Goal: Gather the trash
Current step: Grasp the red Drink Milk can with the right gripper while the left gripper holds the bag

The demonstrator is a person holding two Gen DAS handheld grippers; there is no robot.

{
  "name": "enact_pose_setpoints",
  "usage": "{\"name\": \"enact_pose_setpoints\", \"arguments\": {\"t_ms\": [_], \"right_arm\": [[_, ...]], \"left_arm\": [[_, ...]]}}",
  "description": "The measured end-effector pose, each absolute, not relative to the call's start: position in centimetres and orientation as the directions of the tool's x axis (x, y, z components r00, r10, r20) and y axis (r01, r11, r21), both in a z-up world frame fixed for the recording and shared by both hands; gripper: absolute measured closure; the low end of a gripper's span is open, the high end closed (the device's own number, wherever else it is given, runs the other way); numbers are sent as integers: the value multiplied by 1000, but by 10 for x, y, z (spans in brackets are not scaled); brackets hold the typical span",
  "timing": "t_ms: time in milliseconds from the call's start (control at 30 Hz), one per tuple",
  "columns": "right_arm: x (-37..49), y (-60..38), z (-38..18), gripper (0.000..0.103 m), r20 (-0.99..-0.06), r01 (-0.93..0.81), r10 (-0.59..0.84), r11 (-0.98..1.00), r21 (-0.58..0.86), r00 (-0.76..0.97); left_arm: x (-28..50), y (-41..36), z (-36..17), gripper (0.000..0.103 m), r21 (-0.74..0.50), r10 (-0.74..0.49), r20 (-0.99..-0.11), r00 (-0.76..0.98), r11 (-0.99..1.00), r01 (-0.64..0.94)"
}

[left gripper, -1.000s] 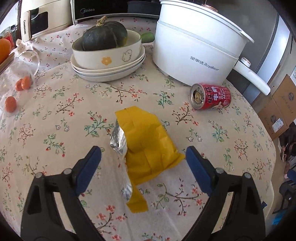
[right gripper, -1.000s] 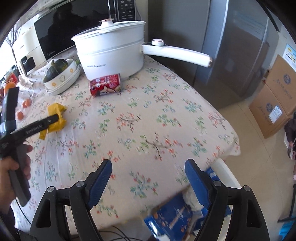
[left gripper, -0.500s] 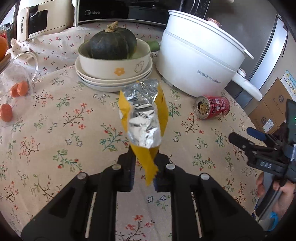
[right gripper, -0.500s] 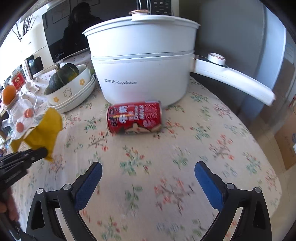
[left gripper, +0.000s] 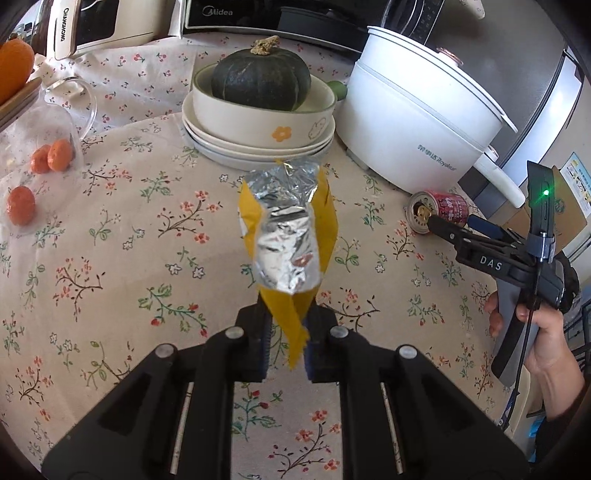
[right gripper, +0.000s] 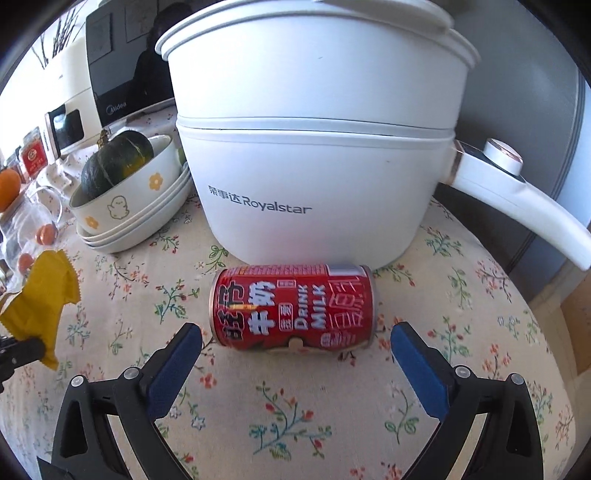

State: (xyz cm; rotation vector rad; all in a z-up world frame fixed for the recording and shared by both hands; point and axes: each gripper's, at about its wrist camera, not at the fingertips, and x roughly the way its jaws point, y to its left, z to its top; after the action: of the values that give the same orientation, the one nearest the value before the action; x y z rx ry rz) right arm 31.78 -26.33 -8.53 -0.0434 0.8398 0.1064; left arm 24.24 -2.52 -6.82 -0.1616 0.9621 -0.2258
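A yellow snack wrapper [left gripper: 286, 236] with a silver foil inside hangs above the flowered tablecloth, pinched at its lower end by my left gripper [left gripper: 286, 332], which is shut on it. The same wrapper [right gripper: 40, 306] shows at the left edge of the right wrist view. A red milk drink can [right gripper: 293, 306] lies on its side in front of a white electric pot [right gripper: 314, 166]. My right gripper [right gripper: 295, 343] is wide open just short of the can, one blue pad on each side of it, not touching. In the left wrist view that gripper [left gripper: 447, 223] reaches toward the can [left gripper: 439, 214].
A dark green squash [left gripper: 260, 79] sits in a bowl [left gripper: 258, 125] on stacked plates beside the pot. Small orange fruits [left gripper: 22, 205] lie under clear plastic at the left. A microwave [left gripper: 258, 14] stands at the back. The pot's long handle [right gripper: 517, 199] sticks out right.
My left gripper closed on the wrapper and lifted it off the cloth. My right gripper opened wider and moved in across the table to the can.
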Motion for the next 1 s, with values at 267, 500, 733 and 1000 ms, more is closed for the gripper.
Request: {"name": "enact_pose_setpoints", "arguments": {"t_ms": [267,500,733,1000], "right_arm": [[329,-262,-91,7,-751,-104,70,995,2,657],[309,-264,-81,14,-756,-126,90,992,10,649],[267,-261,-55,14,-759,-149,89,989,-11,645],[205,-253,-21,14,-760,-174,92,984,-28,643]], "left_arm": [[239,-27,-64,88,-222,-256,-792,554,966,130],[226,-34,-51,88,-203,-253,-787,563,967,152],[199,-40,-23,88,-195,-269,-775,572,962,189],[149,-49,4,88,-156,-275,-762,586,957,246]]}}
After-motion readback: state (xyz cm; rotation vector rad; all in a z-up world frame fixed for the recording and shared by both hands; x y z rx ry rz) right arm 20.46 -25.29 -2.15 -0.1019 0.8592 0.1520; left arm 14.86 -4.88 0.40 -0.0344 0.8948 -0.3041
